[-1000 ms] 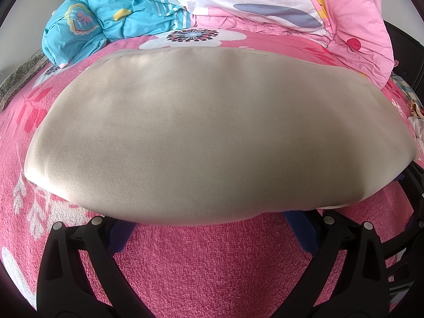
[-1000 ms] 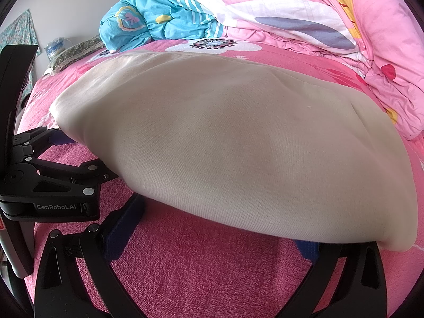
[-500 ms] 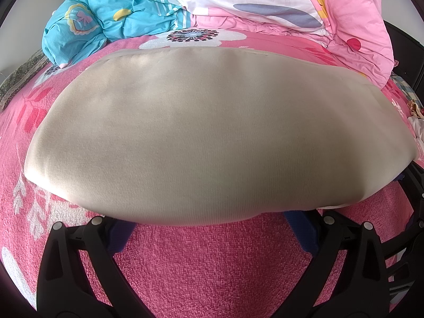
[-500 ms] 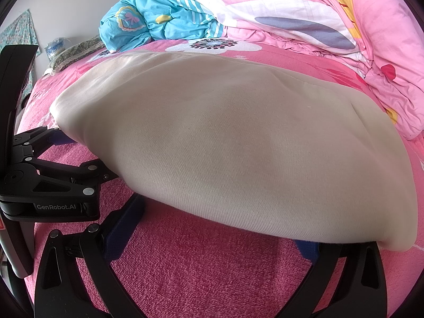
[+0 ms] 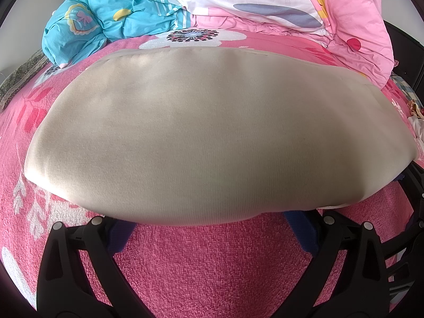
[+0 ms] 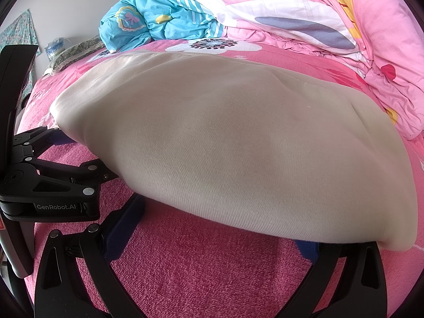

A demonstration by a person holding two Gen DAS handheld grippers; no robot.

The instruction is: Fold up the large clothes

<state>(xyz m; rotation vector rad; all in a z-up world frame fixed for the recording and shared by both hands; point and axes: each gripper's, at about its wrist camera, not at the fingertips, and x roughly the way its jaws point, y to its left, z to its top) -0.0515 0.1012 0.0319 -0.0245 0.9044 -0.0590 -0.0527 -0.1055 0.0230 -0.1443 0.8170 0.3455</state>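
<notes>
Both tongs stand apart, gripping nothing: left tongs (image 5: 212, 228) and right tongs (image 6: 220, 228) slid under the near edge of the cream garment (image 5: 212, 132), which lies flat mid-bed (image 5: 212, 265). To fold cleanly, pinch both near corners evenly, then lift together toward the pink quilt (image 5: 344, 13).

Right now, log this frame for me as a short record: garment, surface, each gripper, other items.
garment: cream cloth, folded flat, smooth, lying on the bed
surface: pink towel-like cover with white flower print
left gripper: open, fingers spread wide at the cloth's near edge, tips hidden under it
right gripper: open, fingers spread at the near edge, tips under the cloth
grip: nothing pinched in either view
other items: blue bundle and pink quilt behind the cloth, apart from it
</notes>
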